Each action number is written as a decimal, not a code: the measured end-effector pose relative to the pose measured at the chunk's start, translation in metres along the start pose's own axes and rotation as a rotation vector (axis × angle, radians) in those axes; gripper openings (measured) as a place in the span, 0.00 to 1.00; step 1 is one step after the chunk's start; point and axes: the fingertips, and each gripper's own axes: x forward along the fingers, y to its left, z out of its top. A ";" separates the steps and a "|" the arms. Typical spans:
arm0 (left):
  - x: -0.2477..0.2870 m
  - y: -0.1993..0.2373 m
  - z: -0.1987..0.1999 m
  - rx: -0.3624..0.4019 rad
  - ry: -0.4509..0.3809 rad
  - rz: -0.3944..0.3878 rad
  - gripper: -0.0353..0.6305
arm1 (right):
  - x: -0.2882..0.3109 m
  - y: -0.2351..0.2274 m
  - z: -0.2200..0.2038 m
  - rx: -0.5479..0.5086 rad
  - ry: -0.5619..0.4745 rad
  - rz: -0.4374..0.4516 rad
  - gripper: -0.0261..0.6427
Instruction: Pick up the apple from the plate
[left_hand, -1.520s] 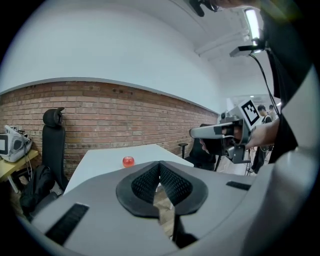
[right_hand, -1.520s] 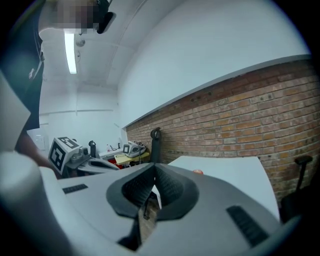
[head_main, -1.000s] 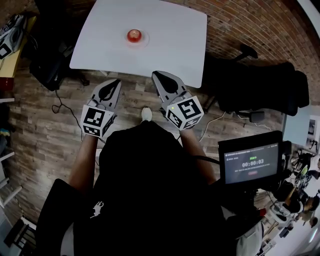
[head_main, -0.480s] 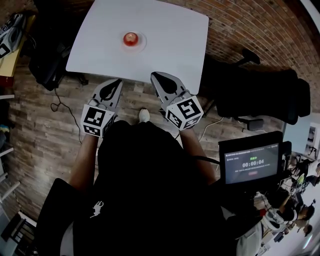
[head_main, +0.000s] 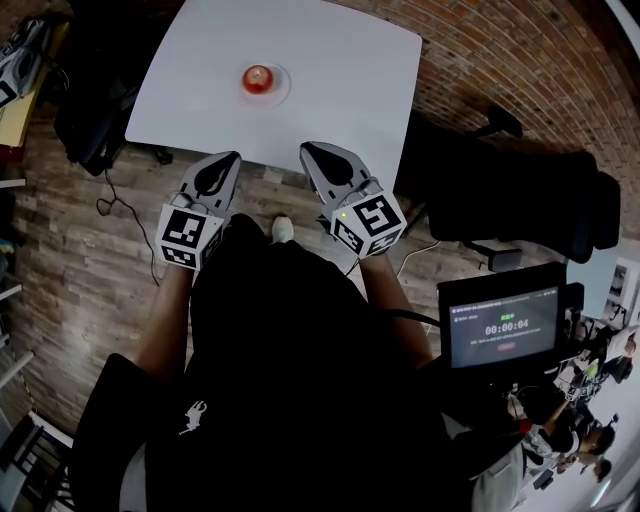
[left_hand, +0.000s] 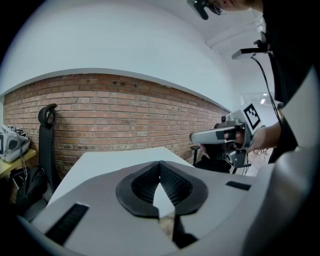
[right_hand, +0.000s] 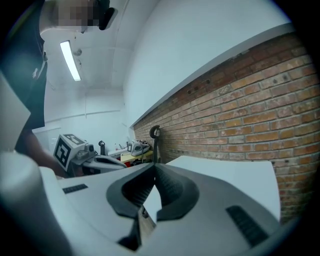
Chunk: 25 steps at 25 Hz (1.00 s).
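A red apple (head_main: 258, 77) rests on a small white plate (head_main: 277, 90) near the far middle of the white table (head_main: 340, 80). Both grippers hover short of the table's near edge, well apart from the apple. My left gripper (head_main: 228, 158) is shut with nothing in it, and its tips meet in the left gripper view (left_hand: 160, 163). My right gripper (head_main: 308, 149) is shut and empty too (right_hand: 153, 167). Neither gripper view shows the apple; each shows only the tabletop (left_hand: 110, 161) and the other gripper (left_hand: 222, 135).
A black office chair (head_main: 520, 185) stands right of the table. A screen with a timer (head_main: 503, 326) sits at the lower right. A dark bag (head_main: 90, 115) and cables lie on the wooden floor at the left. A brick wall (left_hand: 125, 112) rises behind the table.
Both grippers have crept forward toward the table's near edge, and the left one has drifted slightly left. The apple and plate stay put. Jaws stayed shut.
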 end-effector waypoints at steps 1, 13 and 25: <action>0.002 -0.001 0.000 -0.002 -0.001 0.001 0.06 | 0.001 -0.002 0.000 -0.002 0.004 0.002 0.05; 0.009 0.011 0.001 0.021 -0.002 -0.010 0.06 | 0.021 -0.002 0.001 -0.011 0.020 0.001 0.04; 0.041 0.061 0.013 0.077 0.013 -0.048 0.06 | 0.066 -0.018 0.015 -0.003 0.017 -0.045 0.05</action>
